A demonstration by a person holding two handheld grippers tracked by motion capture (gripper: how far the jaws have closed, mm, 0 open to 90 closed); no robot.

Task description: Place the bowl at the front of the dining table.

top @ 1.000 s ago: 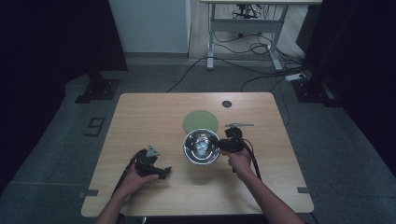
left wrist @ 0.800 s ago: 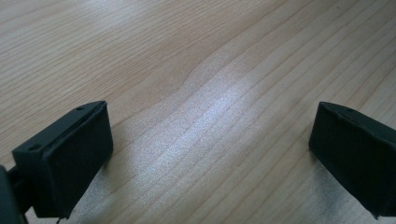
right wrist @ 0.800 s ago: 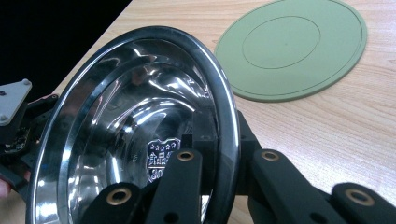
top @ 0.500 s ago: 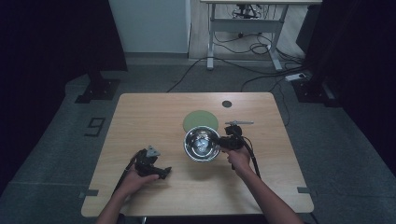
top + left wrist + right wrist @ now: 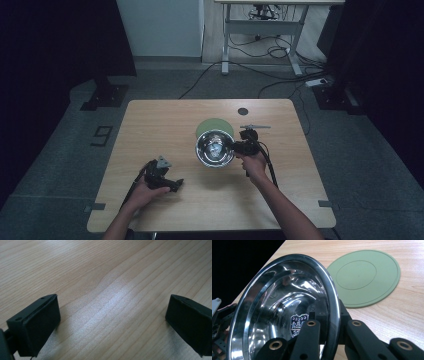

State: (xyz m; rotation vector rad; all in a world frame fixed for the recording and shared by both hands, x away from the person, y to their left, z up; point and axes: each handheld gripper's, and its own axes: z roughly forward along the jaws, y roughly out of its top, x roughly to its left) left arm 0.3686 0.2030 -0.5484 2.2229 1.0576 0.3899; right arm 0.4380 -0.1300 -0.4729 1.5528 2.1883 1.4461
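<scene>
Right gripper [image 5: 234, 148] clamped on the rim of the steel bowl [image 5: 215, 149], which is lifted and tilted at table centre; the bowl hides the near edge of the green mat [image 5: 214, 125] at its 12 o'clock. Stamped crest inside the bowl unreadable. Left gripper [image 5: 172, 184], at the bowl's 8 o'clock, gapes wide over bare wood, holding nothing. Pale wooden table [image 5: 150, 120]; grey carpet, dark curtains, cables at 12 o'clock.

High view overlooks table [image 5: 150, 125]; gripper views close.
</scene>
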